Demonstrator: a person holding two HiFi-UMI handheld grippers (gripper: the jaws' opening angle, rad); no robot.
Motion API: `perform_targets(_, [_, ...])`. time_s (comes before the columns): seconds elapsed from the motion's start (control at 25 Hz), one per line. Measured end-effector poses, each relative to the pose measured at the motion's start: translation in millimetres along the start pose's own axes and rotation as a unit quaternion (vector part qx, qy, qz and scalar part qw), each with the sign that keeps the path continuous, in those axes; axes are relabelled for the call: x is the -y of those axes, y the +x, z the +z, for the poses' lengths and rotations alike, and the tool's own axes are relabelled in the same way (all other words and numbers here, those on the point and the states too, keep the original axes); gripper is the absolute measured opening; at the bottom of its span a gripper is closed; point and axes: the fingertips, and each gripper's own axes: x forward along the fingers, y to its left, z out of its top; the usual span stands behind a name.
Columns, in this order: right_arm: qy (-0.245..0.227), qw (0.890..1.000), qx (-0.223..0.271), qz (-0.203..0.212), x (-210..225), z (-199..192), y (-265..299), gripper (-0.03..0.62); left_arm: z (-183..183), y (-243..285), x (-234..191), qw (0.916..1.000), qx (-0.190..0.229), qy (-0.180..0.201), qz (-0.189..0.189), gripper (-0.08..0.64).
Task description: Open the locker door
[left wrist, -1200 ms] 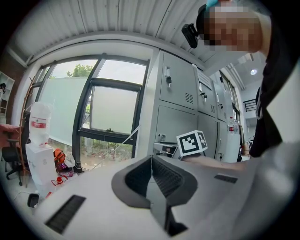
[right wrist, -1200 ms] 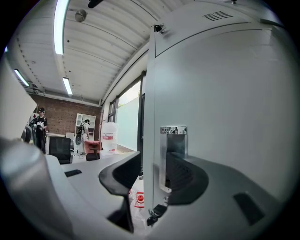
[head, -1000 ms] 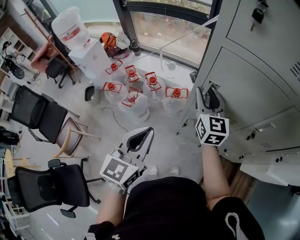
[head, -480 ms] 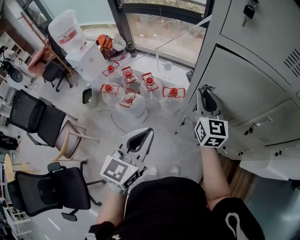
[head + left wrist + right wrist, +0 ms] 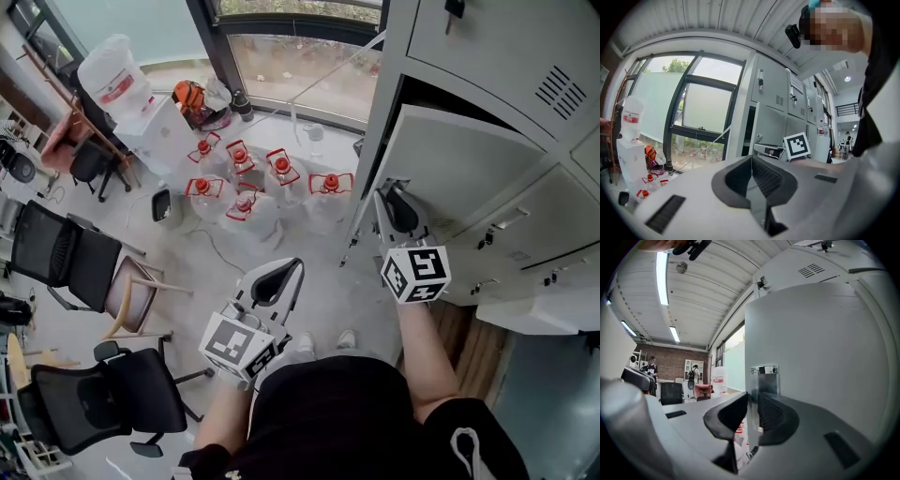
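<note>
The grey locker door (image 5: 469, 164) stands ajar, its left edge swung out from the cabinet with a dark gap above it. My right gripper (image 5: 392, 202) is at that edge. In the right gripper view its jaws are closing on the door's edge (image 5: 820, 343) just below the metal latch plate (image 5: 764, 376), and the pads (image 5: 740, 411) press on the edge from both sides. My left gripper (image 5: 286, 272) hangs shut and empty in front of my body, away from the lockers. In the left gripper view its pads (image 5: 761, 176) meet, with the ajar door (image 5: 771, 131) beyond.
More closed locker doors (image 5: 525, 47) lie above and below the one I hold. Several water jugs with red caps (image 5: 244, 178) stand on the floor by the window, next to a water dispenser (image 5: 141, 103). Office chairs (image 5: 66, 262) stand at the left.
The right gripper's jaws have shut on the door's edge, and the door has swung out from the cabinet. The left gripper has stayed still.
</note>
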Motion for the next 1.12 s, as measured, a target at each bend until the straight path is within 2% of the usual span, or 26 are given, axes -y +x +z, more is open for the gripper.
perform_targets(0.52, [0.013,0.999,0.012,0.037,-23,-3,-62,0.077,-2,4,28,0.9955,0.016,0.004,-0.093,0.023])
perform_targets(0.76, [0.007,0.998,0.021,0.051,-29,1,-95,0.08,-2,13,39,0.9903,0.015,0.006,-0.138,0.023])
perform_targets(1.12, [-0.005,0.995,0.035,0.093,-26,1,-147,0.084,-8,23,62,0.9806,0.001,0.013,-0.196,0.023])
